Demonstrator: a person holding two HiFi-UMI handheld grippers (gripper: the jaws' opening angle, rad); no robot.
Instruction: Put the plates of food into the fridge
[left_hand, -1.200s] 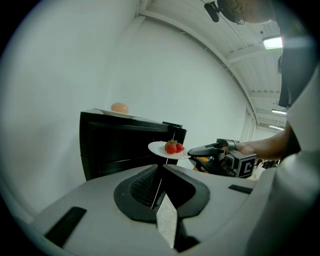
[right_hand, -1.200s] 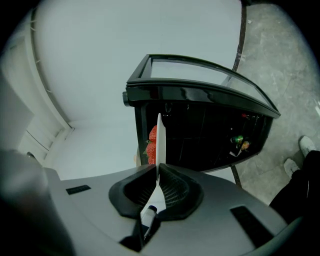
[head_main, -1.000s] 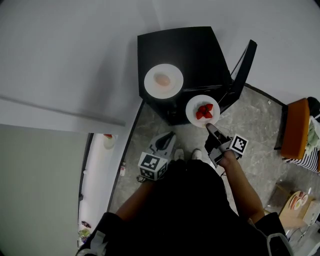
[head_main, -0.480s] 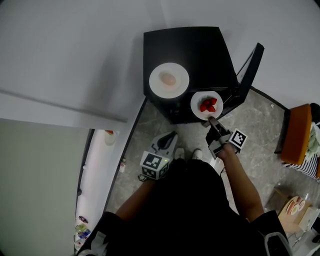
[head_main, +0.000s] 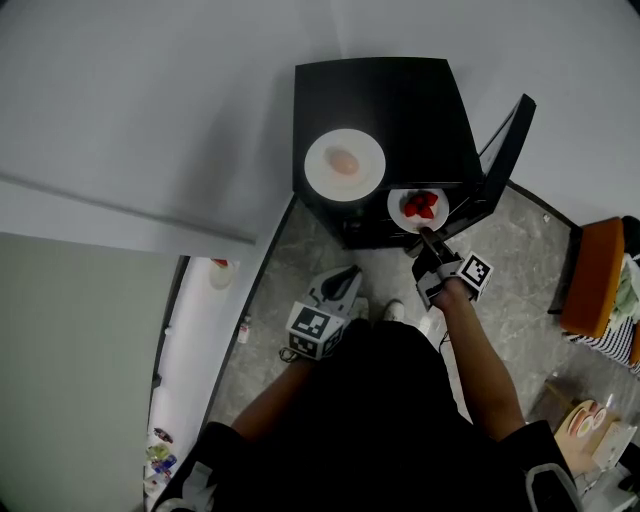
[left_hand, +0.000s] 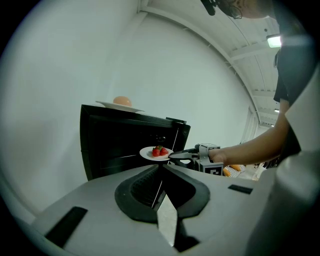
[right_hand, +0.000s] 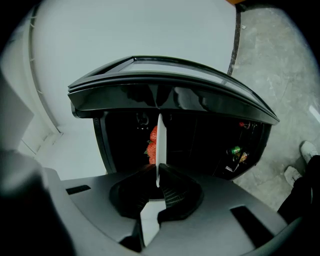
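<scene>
Gripping strawberry plate (head_main: 399, 212) by its near rim in right gripper (head_main: 426, 236), jaws narrow on the edge. Held level at open front of fridge (head_main: 380, 110), below its top, beside swung-out door (head_main: 505, 150); unclear whether past the opening. On fridge top, second plate (head_main: 322, 172) bearing one pale round food. Left gripper (head_main: 347, 278) low near the body, jaws together, nothing between, well apart from fridge.
</scene>
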